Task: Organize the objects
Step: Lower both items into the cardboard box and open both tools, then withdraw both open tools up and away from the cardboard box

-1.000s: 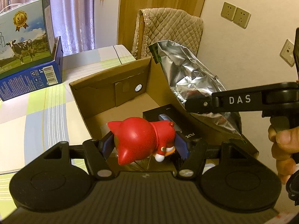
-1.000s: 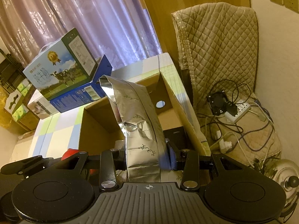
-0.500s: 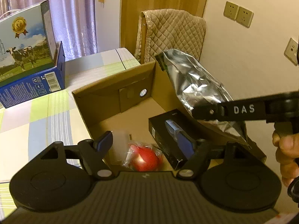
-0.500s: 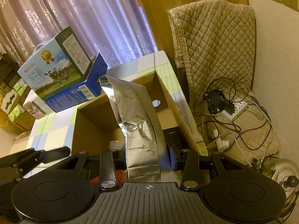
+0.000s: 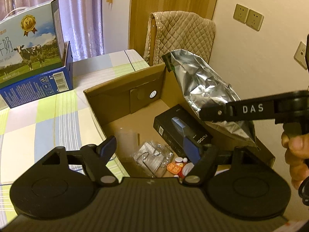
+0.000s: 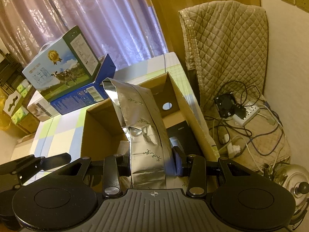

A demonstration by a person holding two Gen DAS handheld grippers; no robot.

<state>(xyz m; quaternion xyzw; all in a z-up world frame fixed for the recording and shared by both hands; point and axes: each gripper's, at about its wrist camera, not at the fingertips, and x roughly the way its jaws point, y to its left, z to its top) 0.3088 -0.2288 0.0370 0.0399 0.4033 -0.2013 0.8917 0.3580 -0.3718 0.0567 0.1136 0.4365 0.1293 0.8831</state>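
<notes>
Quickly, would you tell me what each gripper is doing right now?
Left gripper: open, holding nothing, above the cardboard box.
Right gripper: shut on the silver foil bag, held over the box.

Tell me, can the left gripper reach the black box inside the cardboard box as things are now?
Probably yes. The left gripper is open and holds nothing, right above the cardboard box, and the black box lies uncovered just ahead. The silver bag, held in the right gripper, hangs close beside it and could crowd the approach.
</notes>
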